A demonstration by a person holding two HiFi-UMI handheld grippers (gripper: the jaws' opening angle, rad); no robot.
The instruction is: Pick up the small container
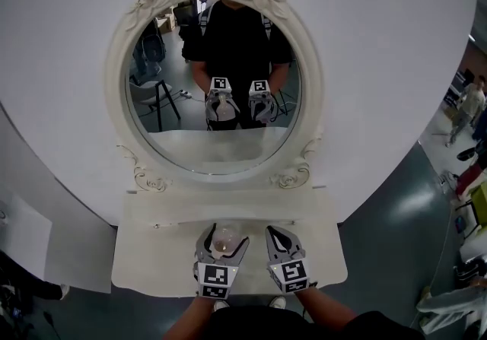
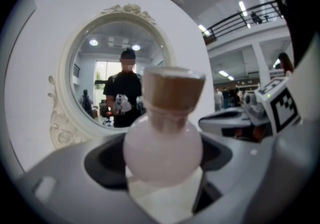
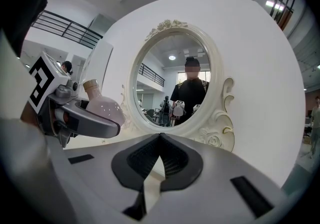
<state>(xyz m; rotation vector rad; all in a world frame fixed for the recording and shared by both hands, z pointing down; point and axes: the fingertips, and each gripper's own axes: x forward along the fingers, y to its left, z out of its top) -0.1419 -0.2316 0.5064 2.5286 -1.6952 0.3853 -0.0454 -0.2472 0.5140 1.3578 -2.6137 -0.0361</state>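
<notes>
The small container [image 1: 224,241] is a round pale-pink bottle [image 2: 162,150] with a tan cork-coloured cap [image 2: 172,90]. It stands upright between the jaws of my left gripper [image 1: 223,246], which is shut on its round body just over the cream shelf [image 1: 152,255]. In the right gripper view the same bottle [image 3: 102,107] shows at the left, held in the left gripper's jaws. My right gripper [image 1: 279,242] is beside it on the right, shut with nothing between its jaws [image 3: 159,140].
A cream oval mirror [image 1: 217,80] with a carved frame stands on the white wall right behind the shelf. It reflects the person and both grippers. The shelf's front edge is just under the grippers; grey floor lies to the right.
</notes>
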